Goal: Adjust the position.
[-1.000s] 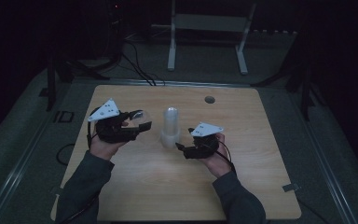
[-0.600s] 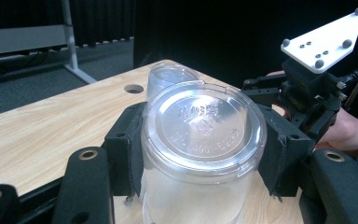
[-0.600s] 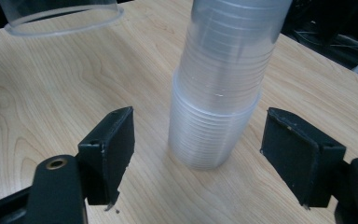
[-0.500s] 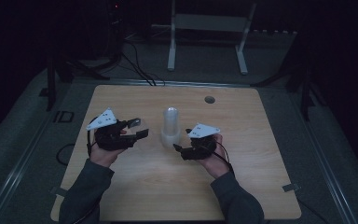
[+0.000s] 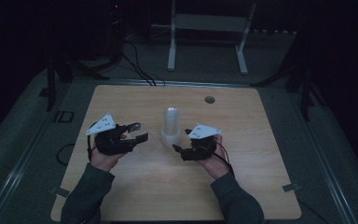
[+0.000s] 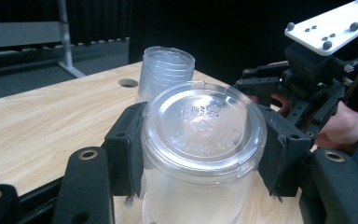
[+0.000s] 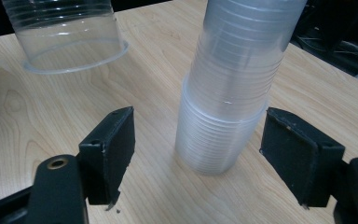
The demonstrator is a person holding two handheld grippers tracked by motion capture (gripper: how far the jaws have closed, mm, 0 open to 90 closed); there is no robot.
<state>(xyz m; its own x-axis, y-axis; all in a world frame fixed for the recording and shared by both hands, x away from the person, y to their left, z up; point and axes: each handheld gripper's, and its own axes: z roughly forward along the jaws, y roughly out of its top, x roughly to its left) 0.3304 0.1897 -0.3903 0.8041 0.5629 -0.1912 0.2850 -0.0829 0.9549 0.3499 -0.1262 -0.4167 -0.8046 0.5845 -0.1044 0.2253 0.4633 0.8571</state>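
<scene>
A tall stack of clear plastic cups [image 5: 170,126] stands upside down near the table's middle. My left gripper [image 5: 137,132] is shut on a single clear cup [image 6: 204,135], held base up with both pads pressed on its sides, left of the stack [image 6: 165,70]. In the right gripper view that cup [image 7: 70,32] hangs rim down just above the wood. My right gripper [image 7: 200,158] stands open around the foot of the stack [image 7: 235,84], with a gap between each pad and the cups. The right gripper [image 5: 177,148] sits at the stack's near right side.
The wooden table [image 5: 242,186] has a round cable hole [image 5: 209,99] at its far side. A white metal stand [image 5: 205,28] and cables on the floor lie beyond the far edge. Both forearms come in from the near edge.
My left hand has sunk toward the table with the single cup and drawn slightly away from the stack. The right hand has stayed put at the stack.
</scene>
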